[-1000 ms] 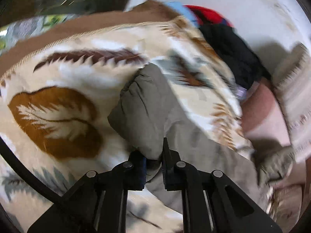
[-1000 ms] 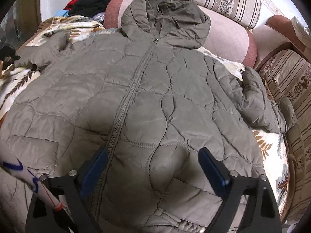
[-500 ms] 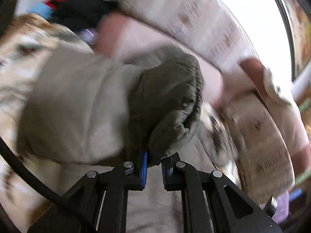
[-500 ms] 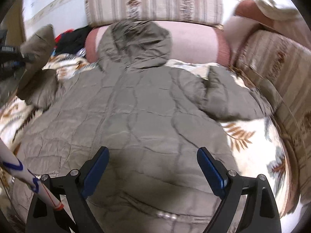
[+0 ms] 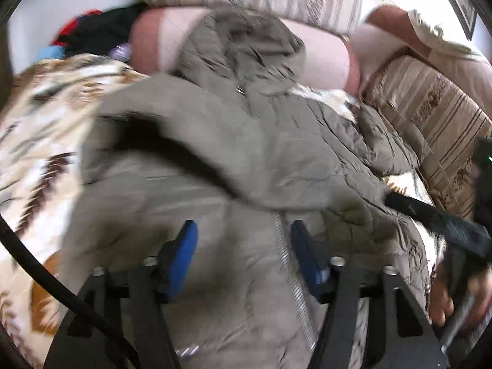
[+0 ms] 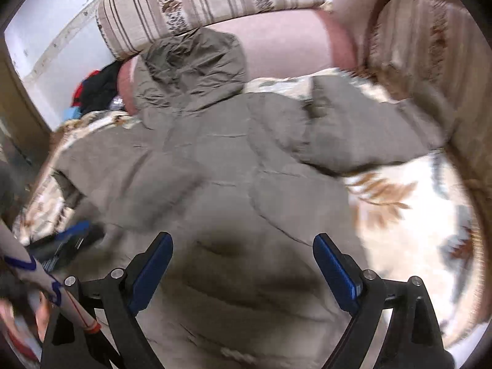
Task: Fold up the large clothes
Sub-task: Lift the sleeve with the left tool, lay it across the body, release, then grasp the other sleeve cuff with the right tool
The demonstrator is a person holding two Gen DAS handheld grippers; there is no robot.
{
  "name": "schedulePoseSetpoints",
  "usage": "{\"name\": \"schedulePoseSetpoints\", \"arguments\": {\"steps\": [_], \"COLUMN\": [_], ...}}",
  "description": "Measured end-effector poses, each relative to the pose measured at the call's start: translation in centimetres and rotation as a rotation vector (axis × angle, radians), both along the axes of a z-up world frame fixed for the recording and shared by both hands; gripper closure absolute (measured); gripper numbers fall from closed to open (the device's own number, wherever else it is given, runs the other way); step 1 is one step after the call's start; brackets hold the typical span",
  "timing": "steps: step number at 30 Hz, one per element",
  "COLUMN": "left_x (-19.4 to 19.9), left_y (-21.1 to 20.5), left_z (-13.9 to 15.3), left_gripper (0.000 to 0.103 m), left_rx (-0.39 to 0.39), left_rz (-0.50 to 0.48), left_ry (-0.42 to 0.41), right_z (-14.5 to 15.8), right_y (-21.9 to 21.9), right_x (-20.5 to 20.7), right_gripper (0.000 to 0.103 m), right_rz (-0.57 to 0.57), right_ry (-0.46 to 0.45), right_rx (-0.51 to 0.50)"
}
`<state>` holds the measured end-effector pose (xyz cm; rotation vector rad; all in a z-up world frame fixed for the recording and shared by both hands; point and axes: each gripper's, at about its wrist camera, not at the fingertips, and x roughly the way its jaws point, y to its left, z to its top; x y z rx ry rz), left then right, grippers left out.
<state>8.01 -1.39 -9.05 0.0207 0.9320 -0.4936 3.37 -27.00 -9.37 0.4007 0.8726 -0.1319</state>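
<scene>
Left sleeve laid across the jacket front; left tool just let go.

Left tool (image 5: 244,258) has just been opening, its jaws half apart with nothing between them, right over the zip of the jacket (image 5: 246,292). Right tool (image 6: 243,264) gapes wide and empty above the jacket's body. We judge the far right sleeve (image 6: 363,135) comes next: grip its cuff, lay it flat. No containers seen.

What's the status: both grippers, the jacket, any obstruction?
Left gripper just opened, empty. Right gripper open, empty. Olive quilted hooded jacket flat, one sleeve folded across front. Nothing in the way.
</scene>
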Motion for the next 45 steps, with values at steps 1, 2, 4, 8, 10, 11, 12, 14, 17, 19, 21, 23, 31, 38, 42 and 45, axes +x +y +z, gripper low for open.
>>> {"name": "schedulePoseSetpoints", "arguments": {"steps": [1, 2, 4, 8, 10, 11, 12, 14, 17, 19, 21, 23, 31, 38, 42, 45], "left_x": [-0.4, -1.0, -1.5, -2.0, -1.9, -1.7, -1.7, -1.2, -0.5, -0.2, -0.3, -0.5, -2.5, -4.4, -4.7, -4.6], "left_y": [0.9, 2.3, 3.8, 7.7, 9.0, 9.7, 10.5, 11.4, 12.1, 12.2, 12.0, 11.8, 9.9, 6.0, 4.2, 3.2], "left_z": [0.5, 0.7, 0.6, -0.4, -1.1, -1.6, -1.9, -2.7, -4.5, -5.9, -6.7, -6.6, -1.5, 0.8, -0.1, -0.5], "left_gripper": [0.039, 0.039, 0.039, 0.039, 0.039, 0.039, 0.039, 0.039, 0.039, 0.039, 0.039, 0.039, 0.039, 0.038, 0.038, 0.038], "left_rx": [0.005, 0.012, 0.024, 0.061, 0.123, 0.147, 0.149, 0.165, 0.182, 0.195, 0.213, 0.226, 0.210, 0.157, 0.173, 0.222], "left_rz": [0.029, 0.070, 0.127, 0.254, 0.304, 0.328, 0.341, 0.374, 0.401, 0.402, 0.407, 0.405, 0.375, 0.296, 0.276, 0.285], "left_ry": [-0.018, -0.037, -0.043, -0.051, -0.060, -0.059, -0.058, -0.045, -0.010, 0.024, 0.031, 0.020, -0.063, -0.068, -0.026, -0.026], "right_z": [-0.4, -1.0, -2.3, -4.7, -5.6, -5.9, -6.0, -5.8, -4.3, -4.2, -5.3, -6.4, -2.9, 1.6, -0.9, -2.5], "right_y": [0.1, 0.3, 0.8, 1.5, 1.3, 1.1, 0.8, -0.7, -3.2, -4.3, -5.2, -5.4, -4.7, -12.9, -22.3, -28.4], "right_x": [0.8, 2.2, 4.4, 8.4, 10.0, 10.7, 11.2, 12.4, 12.7, 12.8, 13.1, 13.3, 10.6, 1.2, -1.8, -2.6], "right_gripper": [0.007, 0.006, 0.005, 0.005, 0.007, 0.022, 0.039, 0.073, 0.082, 0.083, 0.083, 0.082, 0.060, 0.027, 0.027, 0.027], "right_rz": [0.013, 0.030, 0.045, 0.024, -0.004, -0.024, -0.034, -0.028, -0.073, -0.099, -0.117, -0.124, -0.058, -0.228, -0.464, -0.555], "right_ry": [0.000, 0.006, 0.038, 0.095, 0.113, 0.128, 0.136, 0.158, 0.128, 0.132, 0.164, 0.187, 0.080, -0.021, 0.091, 0.142], "right_rx": [0.034, 0.077, 0.116, 0.106, 0.097, 0.097, 0.102, 0.144, 0.141, 0.134, 0.126, 0.130, 0.053, -0.139, -0.261, -0.252]}}
